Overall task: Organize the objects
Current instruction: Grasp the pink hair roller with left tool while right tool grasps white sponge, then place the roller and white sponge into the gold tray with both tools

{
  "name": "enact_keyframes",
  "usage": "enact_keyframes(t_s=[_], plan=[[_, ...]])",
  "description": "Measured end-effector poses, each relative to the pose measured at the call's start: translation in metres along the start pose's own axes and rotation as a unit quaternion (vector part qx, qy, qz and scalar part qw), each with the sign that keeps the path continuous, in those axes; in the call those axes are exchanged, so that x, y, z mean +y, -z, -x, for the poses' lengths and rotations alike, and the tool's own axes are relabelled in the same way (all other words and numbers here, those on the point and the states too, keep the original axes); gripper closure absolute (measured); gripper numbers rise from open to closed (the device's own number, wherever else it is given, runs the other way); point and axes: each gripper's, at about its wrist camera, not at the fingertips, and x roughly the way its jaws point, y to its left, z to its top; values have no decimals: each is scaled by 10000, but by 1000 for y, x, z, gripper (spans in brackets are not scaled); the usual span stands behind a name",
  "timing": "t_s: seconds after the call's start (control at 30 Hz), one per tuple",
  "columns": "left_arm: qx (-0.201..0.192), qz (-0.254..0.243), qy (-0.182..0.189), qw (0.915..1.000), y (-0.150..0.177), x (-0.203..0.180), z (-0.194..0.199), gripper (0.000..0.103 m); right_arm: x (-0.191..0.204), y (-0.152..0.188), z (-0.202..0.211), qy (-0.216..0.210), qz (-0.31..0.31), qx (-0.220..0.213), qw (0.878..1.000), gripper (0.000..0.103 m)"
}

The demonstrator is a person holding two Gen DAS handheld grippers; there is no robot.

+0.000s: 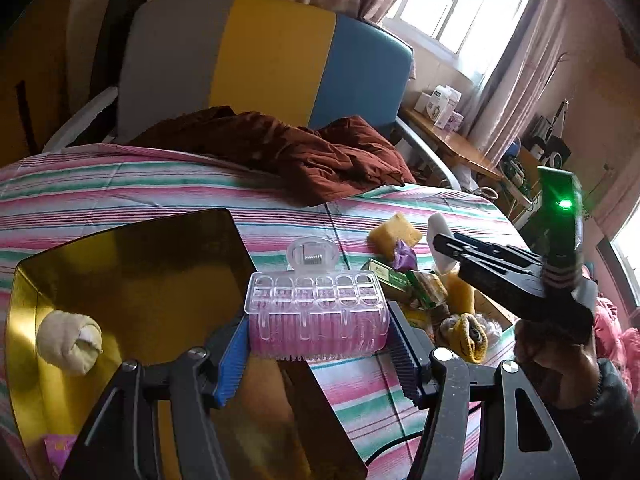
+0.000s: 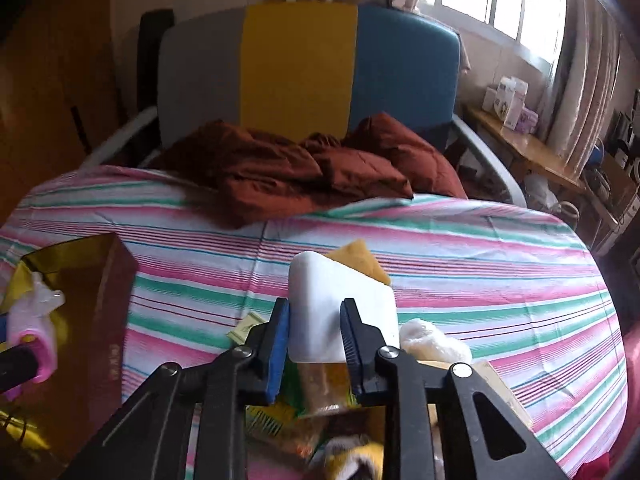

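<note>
Gripping white block (image 2: 340,312) above clutter (image 2: 316,420)

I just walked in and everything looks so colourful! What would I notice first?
Probably the left gripper up close, holding a clear and pink hair roller beside a shiny gold box. The right gripper pinches a white block above a pile of bits on the striped sheet.

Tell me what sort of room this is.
Most likely a bedroom: a bed with a striped sheet, a padded headboard behind a rumpled brown quilt, and a curtained window.
</note>
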Motion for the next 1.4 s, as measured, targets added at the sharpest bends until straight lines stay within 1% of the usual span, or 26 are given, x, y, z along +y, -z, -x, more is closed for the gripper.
enact_keyframes(t_s=[0.1, 0.27, 0.4, 0.5, 0.67, 0.87, 0.97, 1.1, 1.23, 1.33, 1.4], plan=[[-68, -21, 12, 10000, 5, -3, 10, 40, 7, 2, 19, -30, 75, -190, 9998, 78], [-154, -89, 12, 9998, 16, -6, 27, 40, 12, 3, 40, -155, 16, -421, 9990, 78], [-179, -46, 19, 9998, 28, -3, 41, 40, 19, 3, 55, -232, 29, -572, 9981, 78], [-218, 30, -1, 9998, 37, 3, 53, 40, 27, 5, 66, -356, 62, -659, 9972, 78], [-226, 87, -126, 9996, 51, 20, 73, 40, 49, 9, 86, -738, 224, -789, 9939, 78], [-85, 231, -569, 9981, 80, 60, 95, 40, 87, 21, 98, -1267, 535, -787, 9874, 78], [33, 371, -849, 9957, 101, 82, 105, 40, 107, 28, 100, -1450, 669, -744, 9844, 78], [156, 502, -1105, 9925, 122, 103, 113, 40, 128, 32, 103, -1606, 738, -722, 9816, 78], [242, 632, -1278, 9895, 138, 116, 115, 39, 146, 30, 99, -1716, 829, -631, 9796, 78], [256, 787, -1274, 9884, 143, 123, 115, 35, 161, 30, 87, -1758, 879, -430, 9795, 78], [193, 825, -1315, 9877, 144, 125, 117, 31, 169, 29, 79, -1804, 874, -317, 9792, 78]])
